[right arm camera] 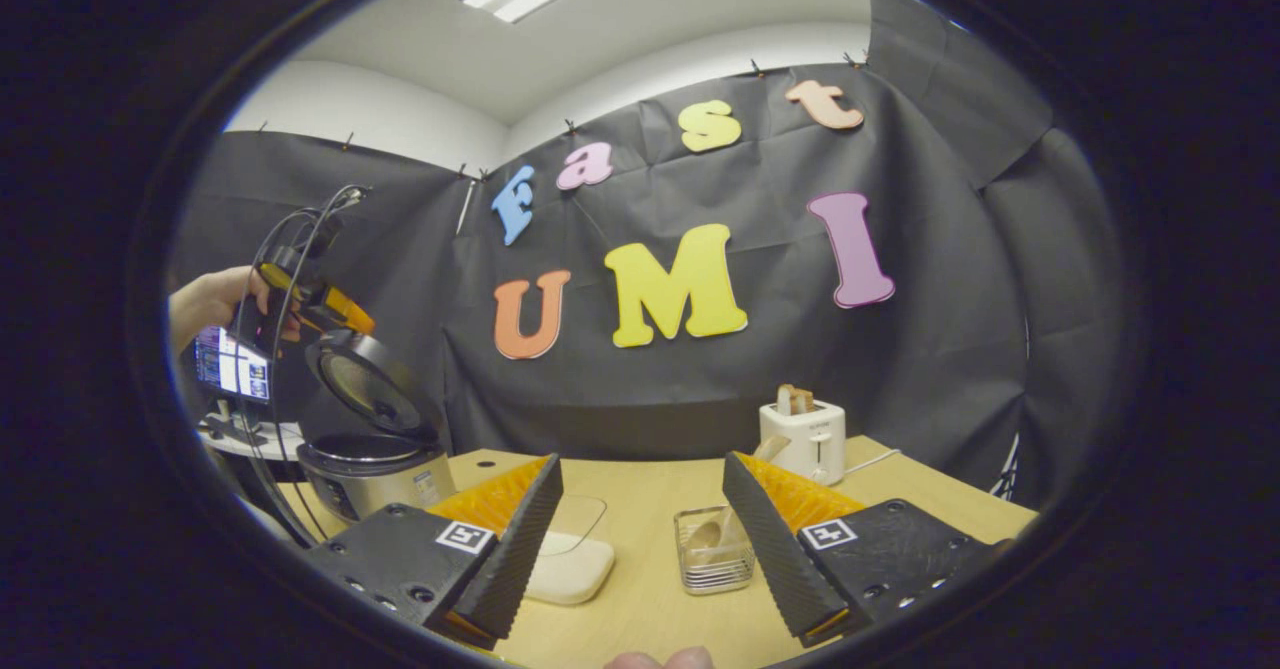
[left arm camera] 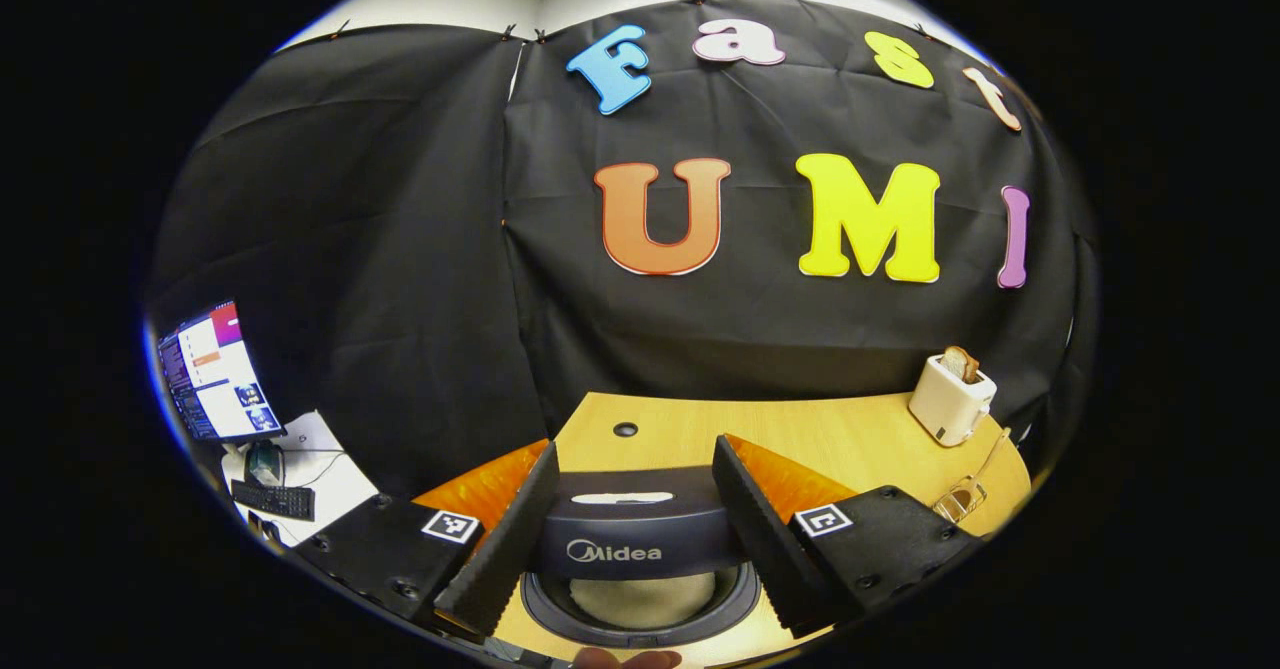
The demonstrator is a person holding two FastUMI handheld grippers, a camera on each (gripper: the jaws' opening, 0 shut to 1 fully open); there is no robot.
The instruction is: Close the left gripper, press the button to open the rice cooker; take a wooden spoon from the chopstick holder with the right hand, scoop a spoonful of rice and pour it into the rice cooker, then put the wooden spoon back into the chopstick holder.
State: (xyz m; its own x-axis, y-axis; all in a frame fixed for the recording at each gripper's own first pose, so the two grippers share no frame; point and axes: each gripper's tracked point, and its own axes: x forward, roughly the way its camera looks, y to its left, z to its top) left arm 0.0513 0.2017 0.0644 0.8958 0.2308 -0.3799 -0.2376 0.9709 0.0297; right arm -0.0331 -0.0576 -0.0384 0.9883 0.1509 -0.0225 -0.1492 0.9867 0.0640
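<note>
Rice cooker (right arm camera: 375, 439) lid up; wooden spoon (right arm camera: 708, 534) in chopstick holder (right arm camera: 712, 549) right of cooker; both tongs (left arm camera: 632, 539) (right arm camera: 640, 539) spread; right may clip the holder's rim, tipping it.

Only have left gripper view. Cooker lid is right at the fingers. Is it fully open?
Observer: Yes. In the right gripper view the lid stands tilted up and back over the rice cooker.
Operator: Spoon picked up yet?
Observer: No. The wooden spoon sits in the chopstick holder; the right gripper is open with nothing between its fingers.
Operator: Where's the rice?
Observer: A white container with a clear lid lies on the table between cooker and holder. I cannot make out what is in it.
</note>
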